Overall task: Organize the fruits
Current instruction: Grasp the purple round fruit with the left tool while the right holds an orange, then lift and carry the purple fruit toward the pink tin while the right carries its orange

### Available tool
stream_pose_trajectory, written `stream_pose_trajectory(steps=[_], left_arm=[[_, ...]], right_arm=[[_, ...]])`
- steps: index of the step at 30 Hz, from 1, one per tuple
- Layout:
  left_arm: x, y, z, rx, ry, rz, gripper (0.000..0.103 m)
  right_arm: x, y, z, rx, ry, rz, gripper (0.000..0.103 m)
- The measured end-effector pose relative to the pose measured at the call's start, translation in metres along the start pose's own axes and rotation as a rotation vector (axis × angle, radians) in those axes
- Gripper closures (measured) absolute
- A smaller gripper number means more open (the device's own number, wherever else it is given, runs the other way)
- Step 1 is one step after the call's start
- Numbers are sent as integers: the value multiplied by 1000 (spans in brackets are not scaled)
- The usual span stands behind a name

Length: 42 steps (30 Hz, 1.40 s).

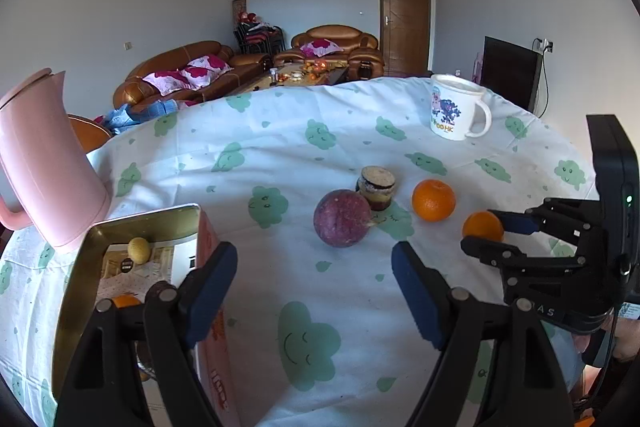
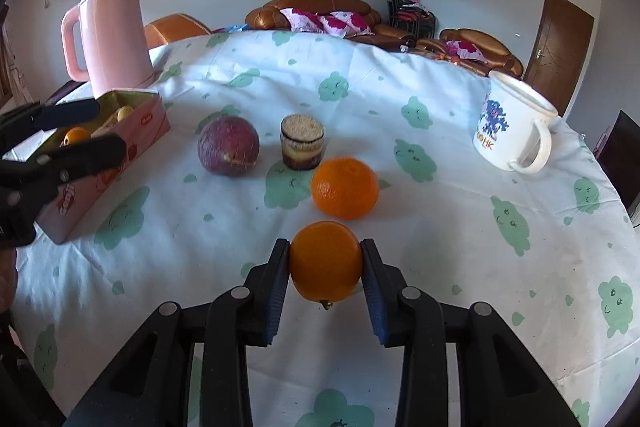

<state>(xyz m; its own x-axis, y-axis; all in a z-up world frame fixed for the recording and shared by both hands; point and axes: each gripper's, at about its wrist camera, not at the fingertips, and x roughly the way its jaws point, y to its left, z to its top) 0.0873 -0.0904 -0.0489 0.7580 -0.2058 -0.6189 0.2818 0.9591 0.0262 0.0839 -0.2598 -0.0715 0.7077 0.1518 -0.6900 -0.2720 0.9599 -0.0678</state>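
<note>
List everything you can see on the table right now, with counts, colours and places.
Round orange fruit: two on the cloth; one between the right gripper's pads, one loose just beyond.
Purple round fruit: one, mid-table.
Small layered jar: one, brown and yellow, beside the purple fruit.
Pink rectangular tin box: one, table's left; yellowish fruit and orange fruit inside.
Pink plastic kettle: one, behind the box.
White printed mug: one, far right.
White tablecloth with green clouds: one.
Left gripper: open, by the box.
Right gripper: gripping.
</note>
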Motion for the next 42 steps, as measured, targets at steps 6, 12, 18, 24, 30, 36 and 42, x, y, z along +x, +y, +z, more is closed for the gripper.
stream_pose_trajectory(steps=[6, 12, 18, 24, 30, 36, 42], left_arm=[[34, -5, 12, -31, 63, -5, 21], [64, -13, 16, -43, 101, -13, 21], [84, -15, 17, -57, 139, -36, 32], [90, -22, 14, -24, 135, -37, 47], [86, -12, 10, -62, 129, -55, 49], [74, -6, 7, -86, 89, -58, 49], [63, -4, 5, -88, 39, -52, 49]], right_arm=[[3, -4, 24, 50, -80, -87, 66], [14, -2, 24, 98, -99, -89, 66], [15, 1, 22, 98, -108, -94, 66], [15, 0, 21, 98, -114, -73, 66], [11, 0, 19, 92, -135, -50, 66], [6, 2, 19, 85, -168, -25, 66], [1, 4, 17, 73, -193, -4, 66]])
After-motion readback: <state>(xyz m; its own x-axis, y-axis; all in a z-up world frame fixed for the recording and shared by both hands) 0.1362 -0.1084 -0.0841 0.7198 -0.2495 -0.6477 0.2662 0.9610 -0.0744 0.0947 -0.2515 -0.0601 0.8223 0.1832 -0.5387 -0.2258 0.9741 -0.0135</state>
